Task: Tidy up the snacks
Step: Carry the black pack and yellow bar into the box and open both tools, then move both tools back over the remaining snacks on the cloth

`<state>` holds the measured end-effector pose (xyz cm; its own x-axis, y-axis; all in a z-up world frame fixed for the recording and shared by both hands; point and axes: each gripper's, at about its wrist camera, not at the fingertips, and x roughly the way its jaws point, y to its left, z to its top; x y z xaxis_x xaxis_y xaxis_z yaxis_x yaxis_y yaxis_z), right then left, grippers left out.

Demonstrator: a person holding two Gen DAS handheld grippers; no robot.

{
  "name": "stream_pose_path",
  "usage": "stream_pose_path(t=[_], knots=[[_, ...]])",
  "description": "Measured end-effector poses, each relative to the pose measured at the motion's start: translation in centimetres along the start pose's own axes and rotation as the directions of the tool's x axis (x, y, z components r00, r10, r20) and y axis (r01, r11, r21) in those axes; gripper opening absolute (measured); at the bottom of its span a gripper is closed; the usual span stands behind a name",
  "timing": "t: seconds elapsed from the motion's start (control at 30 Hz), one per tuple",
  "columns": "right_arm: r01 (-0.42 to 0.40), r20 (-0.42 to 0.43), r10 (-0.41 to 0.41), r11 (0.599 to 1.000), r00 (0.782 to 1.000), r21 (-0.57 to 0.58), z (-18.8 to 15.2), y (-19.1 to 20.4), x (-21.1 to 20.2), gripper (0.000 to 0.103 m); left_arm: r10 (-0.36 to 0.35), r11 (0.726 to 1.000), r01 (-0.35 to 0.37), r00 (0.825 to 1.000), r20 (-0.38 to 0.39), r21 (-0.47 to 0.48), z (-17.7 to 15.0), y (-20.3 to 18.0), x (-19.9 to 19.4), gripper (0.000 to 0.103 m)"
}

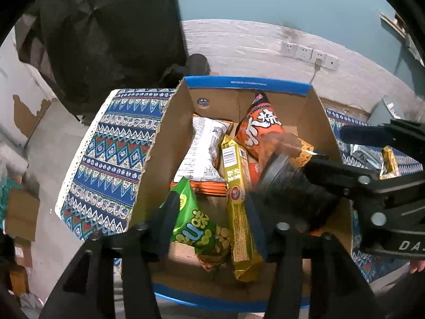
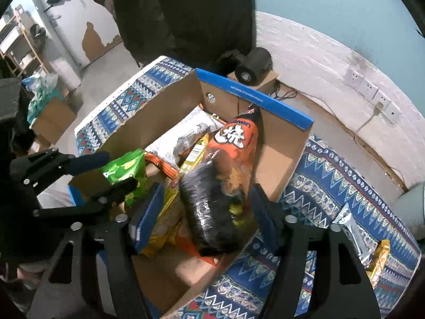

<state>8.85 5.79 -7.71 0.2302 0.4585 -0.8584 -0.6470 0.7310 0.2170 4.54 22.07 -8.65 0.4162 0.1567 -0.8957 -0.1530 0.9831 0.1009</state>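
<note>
A cardboard box (image 1: 156, 143) (image 2: 289, 154) with a blue rim stands on a patterned cloth. Inside lie a white packet (image 1: 202, 148), a long yellow packet (image 1: 236, 186) and an orange bag (image 1: 260, 127) (image 2: 236, 138). My left gripper (image 1: 212, 218) (image 2: 120, 168) hangs open over the near end of the box. A green snack bag (image 1: 194, 220) (image 2: 124, 167) rests between its fingers. My right gripper (image 2: 205, 212) (image 1: 326, 145) is open above the box's right side. A blurred black-and-orange bag (image 2: 212, 207) (image 1: 289, 183) lies loose between its pads, on top of the other snacks.
On the cloth (image 2: 318, 186) to the right of the box lie a silver packet (image 2: 350, 228) and a yellow packet (image 2: 379, 260). A grey container (image 2: 410, 212) stands at the far right. Behind the box sits a black cylinder (image 2: 255, 66), with wall sockets (image 1: 308, 53) beyond.
</note>
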Motion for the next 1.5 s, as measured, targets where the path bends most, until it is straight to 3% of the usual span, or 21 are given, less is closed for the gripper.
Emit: stream_pose_path(t=[0.2, 0.33, 0.67, 1.1, 1.5], knots=[[0.010, 0.015, -0.011, 1.000, 1.000, 0.017, -0.3, -0.5, -1.2, 0.076, -0.041, 0.999, 0.041, 0.999, -0.009, -0.020, 0.0, -0.5, -0.7, 0.056], [0.025, 0.015, -0.025, 0.999, 1.000, 0.020, -1.0, -1.2, -1.9, 0.077, -0.042, 0.999, 0.042, 0.999, 0.001, 0.007, 0.1, -1.7, -1.2, 0.061], [0.075, 0.011, -0.076, 0.996, 0.997, 0.054, -3.4, -4.4, -4.4, 0.077, -0.073, 0.993, 0.071, 0.997, 0.016, 0.098, 0.4, -6.2, -2.7, 0.061], [0.144, 0.006, -0.147, 0.978, 0.989, 0.153, -7.8, -10.5, -8.2, 0.077, -0.102, 0.962, 0.099, 0.995, -0.002, 0.254, 0.3, -14.0, -3.1, 0.061], [0.216, -0.020, -0.219, 0.942, 0.976, 0.256, -12.5, -16.6, -10.8, 0.077, -0.151, 0.926, 0.167, 0.986, -0.073, 0.337, -0.1, -20.6, -2.3, 0.066]])
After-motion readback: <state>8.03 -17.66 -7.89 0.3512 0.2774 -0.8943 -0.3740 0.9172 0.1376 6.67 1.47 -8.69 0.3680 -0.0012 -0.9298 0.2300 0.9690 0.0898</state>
